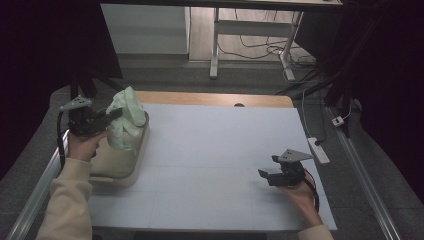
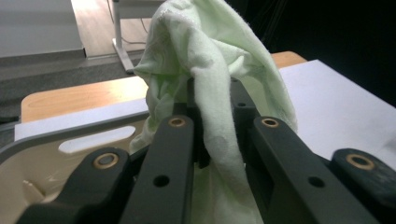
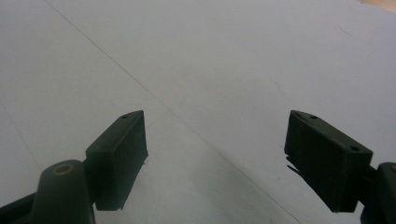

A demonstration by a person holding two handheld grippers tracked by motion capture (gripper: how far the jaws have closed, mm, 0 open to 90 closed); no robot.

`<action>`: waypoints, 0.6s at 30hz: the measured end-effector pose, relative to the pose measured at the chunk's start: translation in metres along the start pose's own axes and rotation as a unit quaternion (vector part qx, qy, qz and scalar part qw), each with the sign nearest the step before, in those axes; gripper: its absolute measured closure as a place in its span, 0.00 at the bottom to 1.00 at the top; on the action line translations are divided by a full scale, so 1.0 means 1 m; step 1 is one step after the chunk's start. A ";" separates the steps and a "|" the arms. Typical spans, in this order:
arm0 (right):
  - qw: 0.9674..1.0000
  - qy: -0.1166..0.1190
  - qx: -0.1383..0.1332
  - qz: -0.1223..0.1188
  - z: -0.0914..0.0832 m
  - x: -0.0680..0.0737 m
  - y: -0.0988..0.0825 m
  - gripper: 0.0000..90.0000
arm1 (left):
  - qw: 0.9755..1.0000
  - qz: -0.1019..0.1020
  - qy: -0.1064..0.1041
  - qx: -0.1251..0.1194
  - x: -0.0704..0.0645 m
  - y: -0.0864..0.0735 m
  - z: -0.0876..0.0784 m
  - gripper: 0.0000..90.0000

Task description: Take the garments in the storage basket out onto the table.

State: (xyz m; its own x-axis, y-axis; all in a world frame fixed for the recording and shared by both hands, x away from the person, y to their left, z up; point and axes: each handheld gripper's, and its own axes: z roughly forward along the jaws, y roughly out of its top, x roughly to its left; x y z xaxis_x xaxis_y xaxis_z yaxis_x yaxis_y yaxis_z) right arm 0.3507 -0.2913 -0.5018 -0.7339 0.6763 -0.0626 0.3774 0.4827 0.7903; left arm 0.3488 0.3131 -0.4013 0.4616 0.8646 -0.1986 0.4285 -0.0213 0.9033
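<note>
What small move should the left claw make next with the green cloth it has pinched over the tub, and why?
Probably lift a little higher, then carry the cloth toward the bare mat. The left claw is shut on the pale green cloth, whose lower folds hang inside the beige tub, so moving sideways now could drag on the rim. The right claw rests open on the white mat, out of the way.

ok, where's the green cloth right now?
High view, left side: the green cloth hangs pinched in the left gripper above the beige tub at the table's left edge.
</note>
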 end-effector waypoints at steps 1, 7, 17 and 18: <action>1.000 0.000 0.000 0.000 0.000 0.000 0.000 0.23 | 1.000 0.001 -0.003 -0.003 -0.001 0.001 -0.001 0.92; 1.000 0.000 0.000 0.000 0.000 0.000 0.000 0.23 | 1.000 0.003 -0.008 -0.017 -0.006 0.005 -0.006 0.92; 1.000 0.000 0.001 0.001 0.000 0.000 0.000 0.23 | 0.999 0.008 -0.023 -0.033 -0.014 0.010 -0.011 0.92; 1.000 0.000 0.001 0.000 0.000 0.000 0.000 0.23 | 0.999 0.008 -0.024 -0.035 -0.015 0.011 -0.012 0.92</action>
State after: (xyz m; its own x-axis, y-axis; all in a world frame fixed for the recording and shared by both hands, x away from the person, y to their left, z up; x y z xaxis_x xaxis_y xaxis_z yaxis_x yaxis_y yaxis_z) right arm 0.3510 -0.2911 -0.5021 -0.7339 0.6763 -0.0628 0.3783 0.4837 0.7893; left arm 0.3374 0.3055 -0.3843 0.5061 0.8391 -0.1997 0.3655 0.0011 0.9308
